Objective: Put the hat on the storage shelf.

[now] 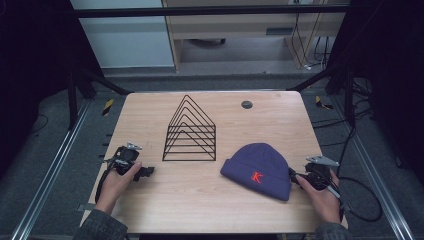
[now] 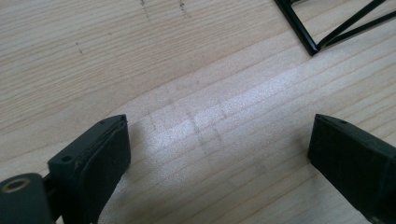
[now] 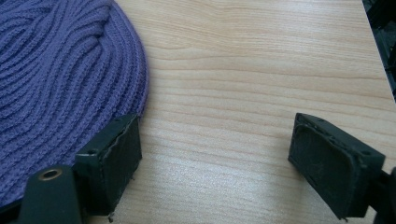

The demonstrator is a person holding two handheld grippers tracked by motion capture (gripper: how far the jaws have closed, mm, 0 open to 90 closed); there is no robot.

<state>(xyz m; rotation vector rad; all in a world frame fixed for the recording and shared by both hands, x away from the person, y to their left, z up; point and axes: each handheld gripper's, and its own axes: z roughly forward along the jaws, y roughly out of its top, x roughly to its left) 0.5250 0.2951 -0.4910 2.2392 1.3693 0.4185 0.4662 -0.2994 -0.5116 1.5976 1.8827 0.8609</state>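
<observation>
A purple knitted beanie (image 1: 257,170) with a red K lies flat on the right half of the wooden table (image 1: 210,200). Behind the table's middle stands a black wire rack (image 1: 190,132) of nested triangles. My right gripper (image 1: 296,176) rests just right of the beanie, jaws open. In the right gripper view the beanie (image 3: 60,74) lies against the left jaw's outer side, and bare wood shows between the jaws (image 3: 215,123). My left gripper (image 1: 142,172) sits at the left, near the rack's front corner, open over bare wood (image 2: 219,126). The rack's corner (image 2: 313,42) shows ahead.
A small dark round disc (image 1: 246,104) sits in the tabletop near the far edge. Dark frame bars stand on both sides of the table, and cables (image 1: 360,200) trail on the floor at the right. A hand holds each gripper near the front edge.
</observation>
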